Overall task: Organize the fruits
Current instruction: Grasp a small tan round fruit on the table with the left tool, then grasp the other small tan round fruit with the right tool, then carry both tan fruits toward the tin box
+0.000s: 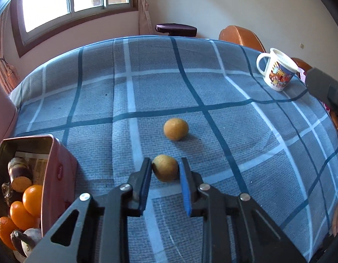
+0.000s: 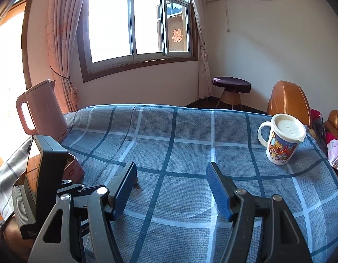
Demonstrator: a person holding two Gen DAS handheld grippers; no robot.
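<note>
left hand-held gripper point(image 1: 165, 171): fingers apart, set either side of the near fruit point(image 1: 165, 167); left pad touching or almost touching it, a slim gap at the right pad; not clamped.
near fruit: yellowish brown, round, resting on the checked cloth point(image 1: 212, 92) of the desk, between the fingertips.
far fruit point(image 1: 175, 128): orange-brown, round, on the cloth just ahead of the left hand-held gripper and slightly to its right, apart from the near fruit.
tin point(image 1: 59, 171): pink, open, to the left of the left hand-held gripper; holds several oranges point(image 1: 26, 206) and darker produce, kinds unclear.
right hand-held gripper point(image 2: 171, 188): fingers wide apart, holding nothing, above bare cloth.
mug point(image 2: 281, 139): white, printed, lidded, upright ahead and to the right of the right hand-held gripper.
kettle point(image 2: 45, 109): pink, upright at the desk's far left edge, ahead-left of the right hand-held gripper.
stool point(image 2: 231, 87): dark seat, beyond the desk.
</note>
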